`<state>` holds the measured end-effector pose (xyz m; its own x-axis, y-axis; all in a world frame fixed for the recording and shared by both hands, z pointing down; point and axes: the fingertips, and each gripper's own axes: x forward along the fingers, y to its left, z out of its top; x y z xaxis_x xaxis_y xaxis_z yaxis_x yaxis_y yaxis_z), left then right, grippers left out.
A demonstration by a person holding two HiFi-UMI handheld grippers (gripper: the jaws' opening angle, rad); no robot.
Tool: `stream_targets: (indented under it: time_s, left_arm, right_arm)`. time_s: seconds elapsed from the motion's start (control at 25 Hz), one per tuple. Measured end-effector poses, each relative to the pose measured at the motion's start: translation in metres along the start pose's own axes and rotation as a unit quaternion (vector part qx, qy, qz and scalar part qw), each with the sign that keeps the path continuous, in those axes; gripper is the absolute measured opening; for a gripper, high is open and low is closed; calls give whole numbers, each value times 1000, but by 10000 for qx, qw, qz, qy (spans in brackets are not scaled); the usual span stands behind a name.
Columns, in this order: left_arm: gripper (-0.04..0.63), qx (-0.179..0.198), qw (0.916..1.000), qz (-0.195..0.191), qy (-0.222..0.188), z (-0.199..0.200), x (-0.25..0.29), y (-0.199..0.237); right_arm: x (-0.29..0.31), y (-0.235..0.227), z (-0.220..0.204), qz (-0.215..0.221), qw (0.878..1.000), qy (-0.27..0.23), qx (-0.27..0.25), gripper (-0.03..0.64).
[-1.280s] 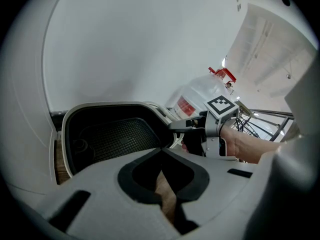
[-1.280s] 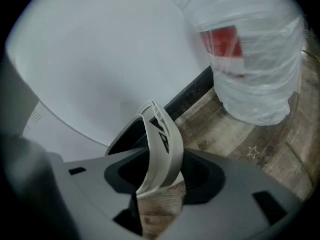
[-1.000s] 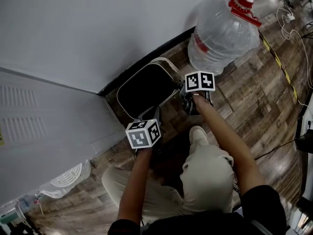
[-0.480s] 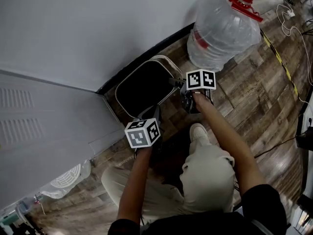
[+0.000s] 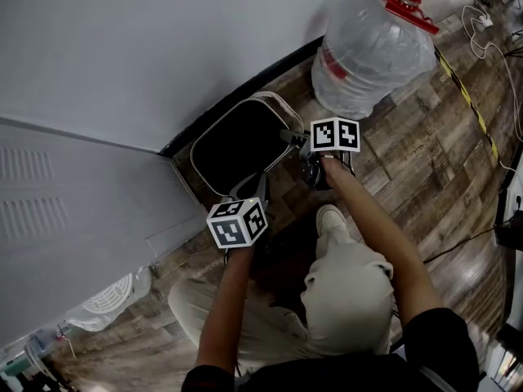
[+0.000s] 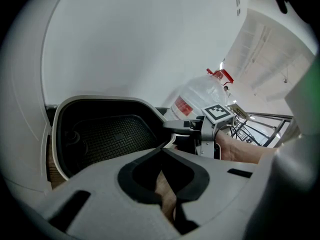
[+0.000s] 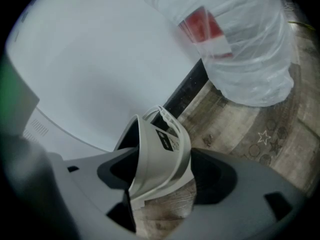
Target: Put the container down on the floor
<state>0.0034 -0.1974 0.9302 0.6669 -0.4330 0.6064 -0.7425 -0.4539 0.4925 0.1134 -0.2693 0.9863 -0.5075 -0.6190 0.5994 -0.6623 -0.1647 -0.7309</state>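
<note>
Sitting on the floor (image 5: pixel 409 162) — container (image 5: pixel 241 145) near water jug (image 5: pixel 368 51).

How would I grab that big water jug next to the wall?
Best is probably the red handle on top of the water jug, coming down from above. The jug stands upright on the wooden floor, so the handle faces up. Its clear body is round, smooth and looks too wide for jaws to close round.
</note>
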Motion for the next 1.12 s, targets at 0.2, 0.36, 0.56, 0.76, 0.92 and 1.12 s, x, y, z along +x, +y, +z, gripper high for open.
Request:
stream_targets:
  time_s: [0.2,0.36,0.56,0.76,0.92,1.12]
  left_arm:
    - [12,0,10000,-9,8,0,0,-1]
    - [12,-14,10000,-6,-10,1,-1,-2]
    - [12,-45,10000,55,-61,2,-2,0]
    - [12,-62,9999,67,-93,2,-3,-1]
    - [12,-65,9999,60,-106,3,-3,-2]
    - [12,-46,9999,63,-119,4,-5,-4]
  right_arm:
    - [-1,-1,0,-1,9999,-120,37,298]
    - [-4,0,-1,-2,9999,-113,23,298]
    - [-6,-1,-1,1,9999,-160,0,298]
    - [-10,-2,1,-171,9996,-174,-118,308]
    - [-12,-2,1,-145,9997,-192,-49,308]
    - [-16,0,0,-11,9999,-93,-88,307]
